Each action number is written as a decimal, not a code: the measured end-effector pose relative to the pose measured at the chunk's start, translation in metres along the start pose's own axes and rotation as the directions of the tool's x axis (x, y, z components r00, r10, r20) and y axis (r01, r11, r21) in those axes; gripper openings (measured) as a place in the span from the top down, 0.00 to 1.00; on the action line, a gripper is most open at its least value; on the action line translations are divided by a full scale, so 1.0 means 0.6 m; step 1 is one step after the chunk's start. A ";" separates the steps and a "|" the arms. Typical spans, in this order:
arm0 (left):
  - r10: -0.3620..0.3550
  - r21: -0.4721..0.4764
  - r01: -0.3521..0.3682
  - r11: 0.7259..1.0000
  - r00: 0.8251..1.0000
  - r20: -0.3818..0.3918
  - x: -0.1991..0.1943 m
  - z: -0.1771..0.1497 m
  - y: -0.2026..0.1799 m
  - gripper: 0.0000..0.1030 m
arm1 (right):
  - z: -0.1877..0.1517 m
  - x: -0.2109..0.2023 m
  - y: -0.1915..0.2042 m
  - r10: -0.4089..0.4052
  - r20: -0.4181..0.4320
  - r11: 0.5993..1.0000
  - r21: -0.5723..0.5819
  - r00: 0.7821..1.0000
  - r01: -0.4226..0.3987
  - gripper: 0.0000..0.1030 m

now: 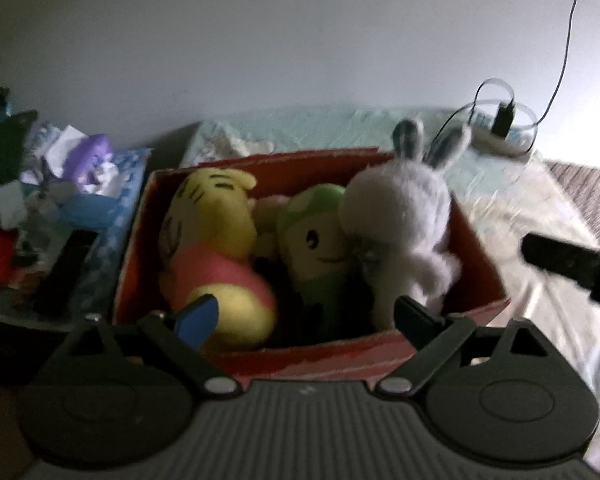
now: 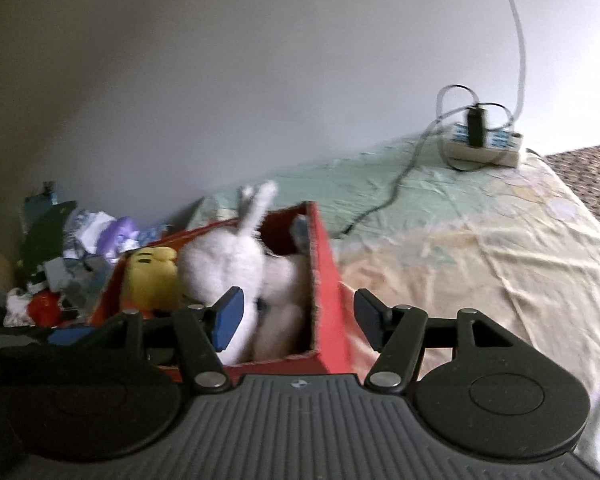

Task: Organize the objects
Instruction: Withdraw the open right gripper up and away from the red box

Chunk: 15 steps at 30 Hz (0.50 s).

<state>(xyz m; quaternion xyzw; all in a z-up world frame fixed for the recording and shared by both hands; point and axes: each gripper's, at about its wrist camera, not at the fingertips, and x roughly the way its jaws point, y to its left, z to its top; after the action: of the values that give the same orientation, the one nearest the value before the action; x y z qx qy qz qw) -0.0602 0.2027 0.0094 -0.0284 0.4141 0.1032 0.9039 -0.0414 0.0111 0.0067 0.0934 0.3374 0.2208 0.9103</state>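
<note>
Red cardboard box [image 1: 480, 264] on the bed [image 2: 480, 248], with three plush toys counted inside: one yellow bear in a pink shirt [image 1: 216, 248], one green toy with a drawn face [image 1: 316, 240], and one white rabbit [image 1: 400, 216] standing against the right wall, ears above the rim. A pinkish shape between bear and green toy could not be identified. The left hand-held gripper [image 1: 306, 314] was spread wide over the near rim and gripped nothing; the right hand-held gripper [image 2: 298, 320] was likewise parted and empty, straddling the box's near right corner. Judged from this arrangement, the toy-boxing step looked largely complete. One heap of mixed clutter [image 1: 48, 184] left of the box appeared unsorted. One power strip [image 2: 484, 146] with one plugged adapter lay well apart at the bed's far edge.
</note>
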 end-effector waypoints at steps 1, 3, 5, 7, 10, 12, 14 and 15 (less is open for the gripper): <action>0.007 0.006 -0.006 1.000 1.000 -0.004 -0.002 -0.002 -0.005 0.08 | -0.001 -0.003 -0.005 -0.015 -0.004 1.000 0.009 1.000 0.015 0.38; 0.005 0.011 -0.005 1.000 1.000 -0.018 -0.007 -0.005 -0.014 0.08 | -0.004 -0.007 -0.014 -0.041 -0.010 0.999 0.024 0.999 0.041 0.38; 0.001 0.025 -0.001 1.000 1.000 -0.021 -0.015 -0.009 -0.027 0.08 | -0.008 -0.011 -0.021 -0.075 -0.016 0.997 0.032 0.997 0.076 0.36; 0.005 0.043 -0.004 0.999 1.000 -0.021 -0.022 -0.013 -0.041 0.08 | -0.011 -0.014 -0.026 -0.122 -0.020 0.992 0.030 0.992 0.123 0.32; 0.003 0.061 -0.001 0.998 0.999 -0.033 -0.028 -0.019 -0.063 0.07 | -0.017 -0.018 -0.033 -0.174 -0.028 0.984 0.025 0.984 0.174 0.30; 0.000 0.070 0.003 0.998 0.999 -0.048 -0.026 -0.024 -0.077 0.07 | -0.019 -0.021 -0.040 -0.190 -0.032 0.981 0.029 0.981 0.190 0.28; -0.002 0.075 0.008 0.997 0.997 -0.072 -0.020 -0.028 -0.088 0.07 | -0.021 -0.025 -0.047 -0.205 -0.034 0.978 0.032 0.978 0.206 0.26; -0.002 0.076 0.009 0.997 0.996 -0.084 -0.016 -0.030 -0.094 0.07 | -0.023 -0.027 -0.051 -0.217 -0.035 0.975 0.033 0.976 0.218 0.26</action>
<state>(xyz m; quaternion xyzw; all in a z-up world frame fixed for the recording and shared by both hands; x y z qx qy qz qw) -0.0680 0.1438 0.0029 0.0008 0.4554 0.0834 0.8864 -0.0510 -0.0235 -0.0041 0.0689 0.3639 0.1151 0.9217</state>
